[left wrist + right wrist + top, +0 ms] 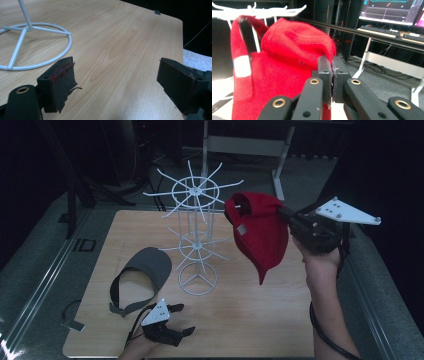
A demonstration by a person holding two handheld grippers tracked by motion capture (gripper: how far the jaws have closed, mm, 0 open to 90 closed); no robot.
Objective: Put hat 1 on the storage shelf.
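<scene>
A red cap (260, 232) hangs in the air right of the white wire rack (197, 235), its brim pointing down. My right gripper (282, 212) is shut on the cap's crown fabric from the right. In the right gripper view the jaws (332, 75) pinch the red cap (282, 70), and the rack's upper arms (262, 12) run just behind it. One arm tip pokes into the cap's back opening. A grey visor (142, 280) lies on the table left of the rack. My left gripper (186, 319) rests open near the front edge, nothing between its jaws (117, 85).
The rack's round base (37, 45) stands on the wooden table (250, 320) just left of my left gripper. A loose strap (72, 317) lies on the floor by the table's left edge. A white metal frame (245, 145) and monitors (392, 12) stand behind.
</scene>
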